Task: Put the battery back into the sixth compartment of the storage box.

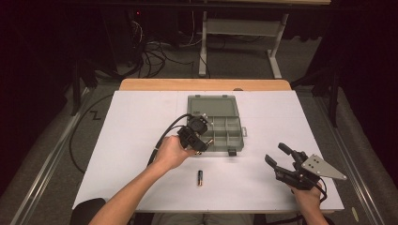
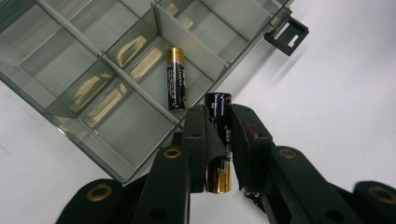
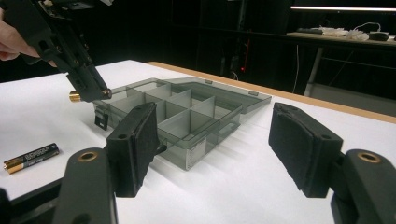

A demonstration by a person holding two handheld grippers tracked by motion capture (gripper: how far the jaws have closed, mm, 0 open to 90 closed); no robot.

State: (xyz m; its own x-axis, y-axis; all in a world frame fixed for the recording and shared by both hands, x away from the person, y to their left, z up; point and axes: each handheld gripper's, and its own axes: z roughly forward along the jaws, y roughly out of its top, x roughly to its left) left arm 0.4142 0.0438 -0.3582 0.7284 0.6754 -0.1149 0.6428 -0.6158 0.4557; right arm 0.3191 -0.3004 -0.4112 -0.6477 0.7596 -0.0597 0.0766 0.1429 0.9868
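My left gripper (image 2: pixel 218 114) is shut on a black and gold AA battery (image 2: pixel 218 103), held lengthwise between the pads just over the near edge of a clear grey compartment box (image 2: pixel 95 137). A second battery (image 2: pixel 176 78) lies in one of the box's compartments. In the high view the left gripper (image 1: pixel 202 143) hovers at the front left of the box (image 1: pixel 234 140). A third battery (image 1: pixel 199 178) lies loose on the white table, also seen as the battery (image 3: pixel 31 157) in the right gripper view. My right gripper (image 3: pixel 214 114) rests open and empty at the right front, facing the box (image 3: pixel 201 140).
The box's lid (image 1: pixel 212 105) lies open flat behind the compartments, and its latch (image 2: pixel 286 36) sticks out at the front. White table (image 1: pixel 141 117) with a wooden far edge; dark floor with cables and a table frame beyond.
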